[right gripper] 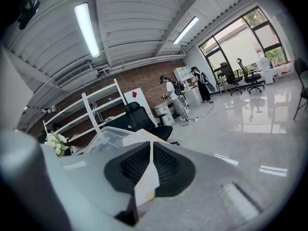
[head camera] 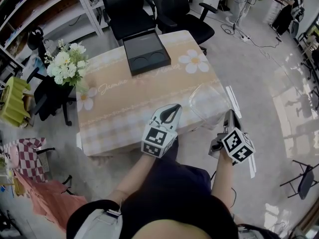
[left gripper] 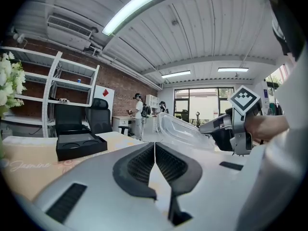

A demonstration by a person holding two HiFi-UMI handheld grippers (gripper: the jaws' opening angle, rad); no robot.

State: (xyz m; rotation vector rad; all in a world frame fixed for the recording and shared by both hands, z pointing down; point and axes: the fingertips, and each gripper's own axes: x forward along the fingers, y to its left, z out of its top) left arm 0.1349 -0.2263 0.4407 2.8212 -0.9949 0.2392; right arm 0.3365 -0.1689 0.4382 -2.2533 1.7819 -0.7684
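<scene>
Slippage seems likeliest: the right gripper's (head camera: 231, 116) fingers pinch only the thin rim of the clear plastic tray (head camera: 208, 103), held aloft well right of the black square box (head camera: 146, 53), so it could twist free. The left gripper's (head camera: 172, 109) fingers are closed together, empty.

Tray (head camera: 146, 53) on table (head camera: 124, 108), lid (head camera: 209, 103) nearer right

The head view looks steeply down from above the person onto the table (head camera: 124, 98) at mid-frame. The left gripper view sits low and close over the tabletop, facing level across it. The right gripper view tilts up toward the ceiling (right gripper: 130, 28). All three share the clear lid (head camera: 209, 103). The head and left gripper views also share the black tray (head camera: 146, 54).
</scene>
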